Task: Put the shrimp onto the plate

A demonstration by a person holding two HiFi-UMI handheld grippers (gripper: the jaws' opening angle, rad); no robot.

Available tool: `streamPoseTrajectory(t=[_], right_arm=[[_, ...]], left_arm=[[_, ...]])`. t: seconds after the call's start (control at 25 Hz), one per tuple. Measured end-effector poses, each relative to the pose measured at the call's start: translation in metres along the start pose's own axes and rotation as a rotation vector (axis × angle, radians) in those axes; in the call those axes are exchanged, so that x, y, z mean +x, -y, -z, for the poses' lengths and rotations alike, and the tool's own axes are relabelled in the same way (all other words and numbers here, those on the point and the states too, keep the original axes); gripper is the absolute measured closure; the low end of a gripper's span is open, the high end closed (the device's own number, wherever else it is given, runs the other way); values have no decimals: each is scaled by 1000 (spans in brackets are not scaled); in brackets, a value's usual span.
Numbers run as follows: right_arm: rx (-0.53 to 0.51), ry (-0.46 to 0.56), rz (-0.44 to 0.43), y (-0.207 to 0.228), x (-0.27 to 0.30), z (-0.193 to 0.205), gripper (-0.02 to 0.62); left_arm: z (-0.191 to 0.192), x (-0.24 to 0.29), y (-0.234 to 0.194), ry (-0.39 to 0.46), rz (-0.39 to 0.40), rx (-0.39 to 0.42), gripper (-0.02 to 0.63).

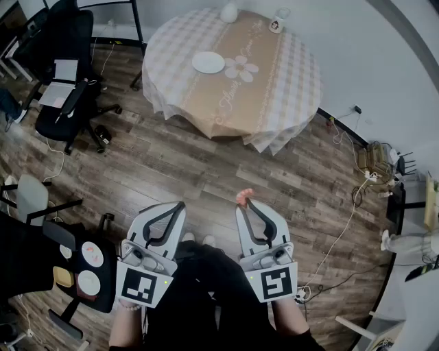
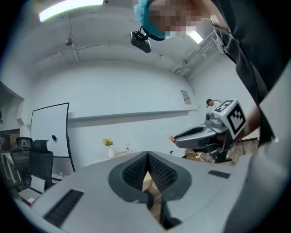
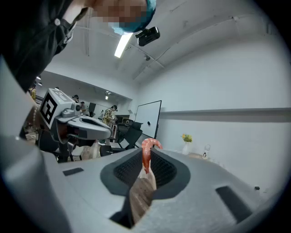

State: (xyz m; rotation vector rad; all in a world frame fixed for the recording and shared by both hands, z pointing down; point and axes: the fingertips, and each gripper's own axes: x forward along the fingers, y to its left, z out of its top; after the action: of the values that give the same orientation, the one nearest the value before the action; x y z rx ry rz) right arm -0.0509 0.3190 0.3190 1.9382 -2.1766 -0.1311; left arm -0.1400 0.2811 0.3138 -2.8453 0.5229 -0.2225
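A pink shrimp (image 3: 147, 152) is pinched between the tips of my right gripper (image 1: 243, 201), which is shut on it; its curled end pokes above the jaws (image 1: 241, 197). My left gripper (image 1: 180, 205) is shut with nothing in it, held beside the right one over the wooden floor. The white plate (image 1: 208, 62) lies on the round table (image 1: 288, 75) far ahead, well beyond both grippers. In the left gripper view the right gripper (image 2: 172, 138) shows at the right with the shrimp at its tip.
A vase (image 1: 229, 11) and a small figure (image 1: 275, 25) stand at the table's far edge. Black office chairs (image 1: 62, 75) are at the left, a stool with dishes (image 1: 86, 271) at lower left, cables (image 1: 346, 226) on the floor at right.
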Motion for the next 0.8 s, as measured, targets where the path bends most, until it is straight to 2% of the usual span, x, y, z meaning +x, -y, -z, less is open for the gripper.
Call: streamPoseTrajectory(t=[0.52,0.8], right_arm=[[8,-3,-8,-7,-5,-1,552],[4,7,-11,-11,-5,-7,552]], left_arm=[[0,-3,0,9,1,3,606],[5,-8,-8,-5,-7,-65,606]])
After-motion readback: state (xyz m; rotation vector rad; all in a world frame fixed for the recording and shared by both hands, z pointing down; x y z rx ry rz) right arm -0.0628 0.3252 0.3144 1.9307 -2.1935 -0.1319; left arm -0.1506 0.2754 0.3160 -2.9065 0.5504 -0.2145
